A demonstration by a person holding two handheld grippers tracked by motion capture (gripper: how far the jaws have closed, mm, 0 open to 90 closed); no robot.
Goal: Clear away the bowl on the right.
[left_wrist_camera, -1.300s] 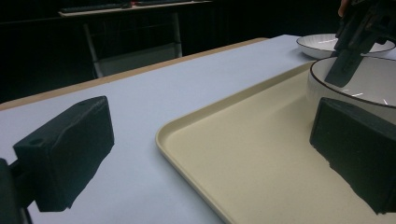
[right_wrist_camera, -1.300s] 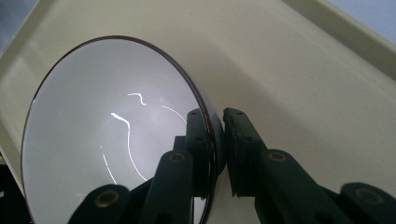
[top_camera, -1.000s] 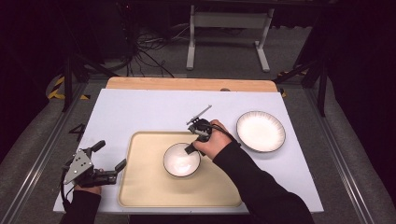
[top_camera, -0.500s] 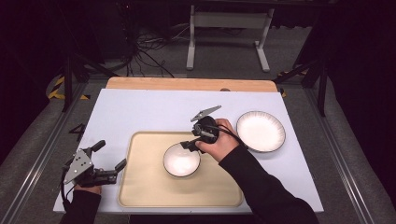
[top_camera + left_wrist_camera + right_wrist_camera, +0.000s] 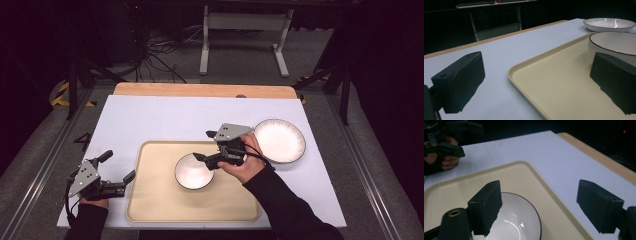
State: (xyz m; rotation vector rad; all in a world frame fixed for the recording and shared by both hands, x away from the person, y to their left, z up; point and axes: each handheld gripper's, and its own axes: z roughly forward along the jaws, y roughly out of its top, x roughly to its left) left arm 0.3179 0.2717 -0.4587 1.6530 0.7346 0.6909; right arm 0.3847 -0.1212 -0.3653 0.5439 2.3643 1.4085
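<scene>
Our left gripper [image 5: 119,181] idles open at the tray's [image 5: 150,210] near-left edge. The right gripper's [image 5: 206,150] jaws have just been opening, nothing between them, lifted off the bowl [image 5: 192,172]. We judge the bowl placed mid-tray; the plate [image 5: 280,140] beyond is likely next.

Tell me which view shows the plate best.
The high view: the whole plate lies on the white table, right of the tray, nothing covering it. The left gripper view catches it edge-on at the top right, partly cropped. The right gripper view looks over the bowl and tray instead.
</scene>
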